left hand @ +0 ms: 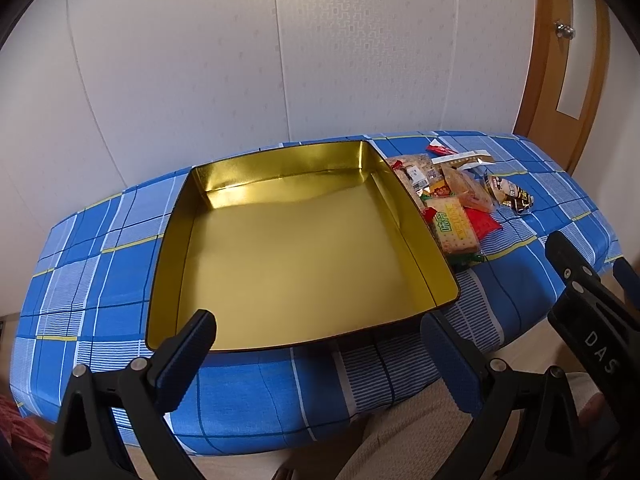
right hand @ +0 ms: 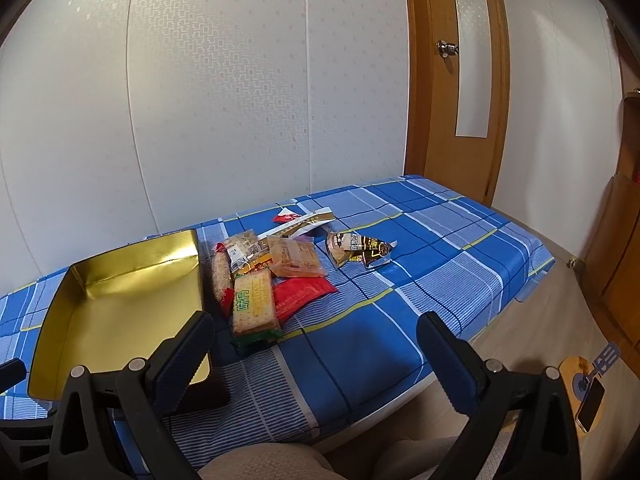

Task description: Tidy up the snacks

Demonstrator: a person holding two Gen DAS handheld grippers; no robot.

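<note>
An empty gold-lined tin (left hand: 280,240) (right hand: 120,300) lies on the blue plaid cloth. Right of it is a pile of snack packets: a green-and-yellow cracker pack (left hand: 456,228) (right hand: 254,304), a red packet (left hand: 484,222) (right hand: 300,294), an orange-brown packet (right hand: 294,258) and a sesame bar (right hand: 222,276). A dark chocolate-coloured packet (left hand: 512,194) (right hand: 360,250) lies apart to the right. My left gripper (left hand: 318,352) hovers open over the tin's near rim. My right gripper (right hand: 316,356) is open above the cloth, short of the pile. Both hold nothing.
The table (right hand: 440,248) with the cloth stands against a white wall. A wooden door (right hand: 456,80) is at the right. A small round wooden stool (right hand: 580,388) with a phone on it stands on the floor at the right. A person's knees show below.
</note>
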